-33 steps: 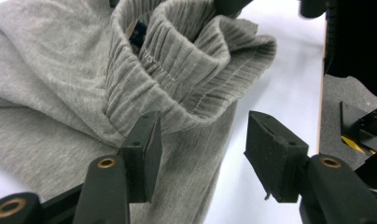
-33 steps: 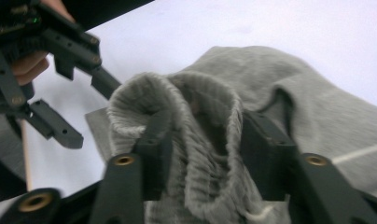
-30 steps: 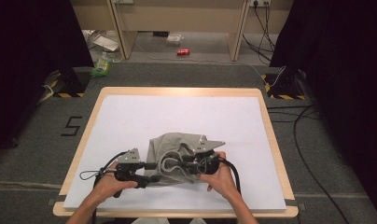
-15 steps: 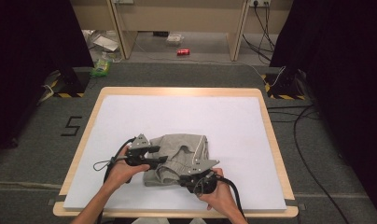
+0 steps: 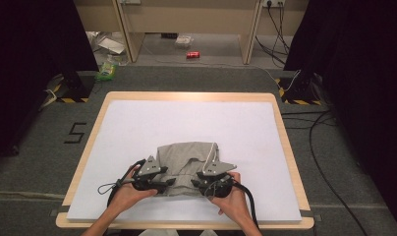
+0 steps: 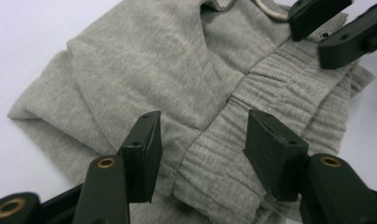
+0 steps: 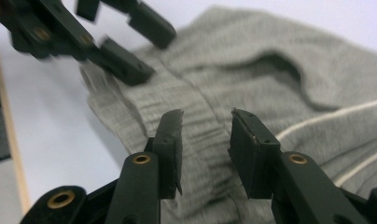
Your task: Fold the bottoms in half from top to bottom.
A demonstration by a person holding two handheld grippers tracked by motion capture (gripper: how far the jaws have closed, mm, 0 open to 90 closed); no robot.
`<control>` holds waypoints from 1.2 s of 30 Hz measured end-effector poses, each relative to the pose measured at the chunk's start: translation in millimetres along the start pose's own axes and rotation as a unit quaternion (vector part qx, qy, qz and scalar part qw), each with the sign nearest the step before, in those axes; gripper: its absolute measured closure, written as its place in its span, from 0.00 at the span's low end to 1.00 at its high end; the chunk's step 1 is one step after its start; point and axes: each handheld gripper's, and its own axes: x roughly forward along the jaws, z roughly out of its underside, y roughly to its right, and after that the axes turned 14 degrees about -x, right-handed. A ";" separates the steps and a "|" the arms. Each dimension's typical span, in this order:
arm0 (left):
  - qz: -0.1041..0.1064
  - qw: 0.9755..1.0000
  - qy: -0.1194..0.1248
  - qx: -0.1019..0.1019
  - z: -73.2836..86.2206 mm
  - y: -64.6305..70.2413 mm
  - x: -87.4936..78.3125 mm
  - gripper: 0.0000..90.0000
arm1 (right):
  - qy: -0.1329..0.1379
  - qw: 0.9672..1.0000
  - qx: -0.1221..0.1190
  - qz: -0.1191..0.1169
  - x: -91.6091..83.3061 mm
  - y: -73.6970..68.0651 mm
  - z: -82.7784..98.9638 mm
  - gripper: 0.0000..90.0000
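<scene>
Folding work at a white-topped table (image 5: 137, 123) reaches a delicate point, with a grey garment (image 5: 184, 160) lying bunched near the table's near edge and a hand-held gripper poised at each of its near corners. The chief risk, by the look of things, is a shallow bite: both sets of jaws hover over the thick ribbed band (image 6: 252, 116), and if they close from this height they may pinch only the top layer, so that the folded layers beneath slide apart when the cloth is lifted. A second hazard is the pale drawstring (image 7: 326, 119), which runs close beside the right gripper (image 7: 206, 140) and could be snagged and dragged along. The two tools also work close together, and a hurried move could knock them against each other.

The left gripper (image 6: 203, 140) stands about half open with nothing gripped; the ribbed band lies directly beneath and between its jaws, at the garment's near left part in the high view. The right gripper, whose jaws have just been opening, is parted more narrowly and likewise holds nothing, the ribbed cloth showing in the gap between its pads. Whether either tool's tips actually touch the fabric cannot be told.
</scene>
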 end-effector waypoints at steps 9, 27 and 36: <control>0.009 1.000 0.005 -0.013 6.0 -2.0 -1.0 0.51 | -0.006 1.000 0.008 -0.005 3.5 -7.8 7.9 0.66; -0.001 0.998 0.048 -0.048 -24.8 -22.4 -17.3 0.45 | 0.028 0.996 0.056 0.068 -19.6 42.4 -9.6 0.52; -0.034 0.995 0.043 -0.078 -34.1 -48.4 -5.1 0.44 | 0.014 0.991 0.083 0.103 -12.8 73.5 -13.4 0.50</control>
